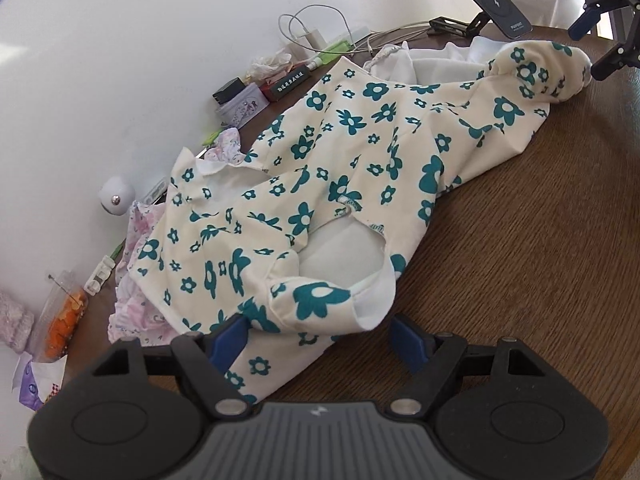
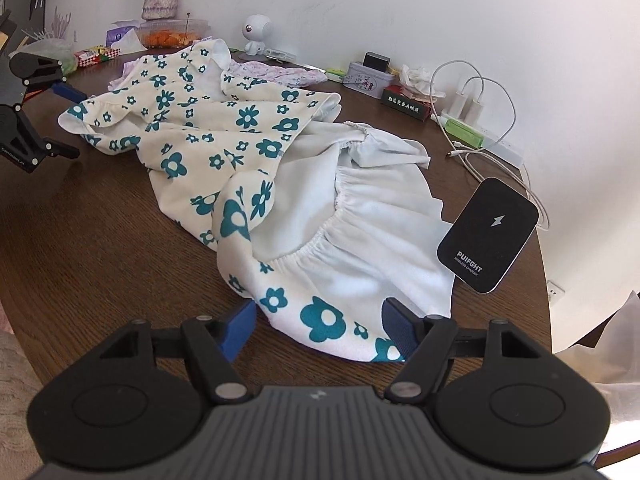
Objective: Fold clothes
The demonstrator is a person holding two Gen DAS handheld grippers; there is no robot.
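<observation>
Clear plastic tub [image 2: 172,34] | orange pieces seen inside | left gripper [image 1: 320,340], right gripper [image 2: 320,326] | jaws spread around cream teal-flowered garment [image 1: 340,152] hems

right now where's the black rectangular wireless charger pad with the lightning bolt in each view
Left wrist view: black rectangular wireless charger pad, top right, beyond the cream floral garment.
Right wrist view: charger, right of centre, beside the garment's white lining.
Shared landmark: white round-headed figurine by the wall.

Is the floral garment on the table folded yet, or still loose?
Still loose: the floral garment lies rumpled on the table, its white lining turned out at the elasticated end.
</observation>
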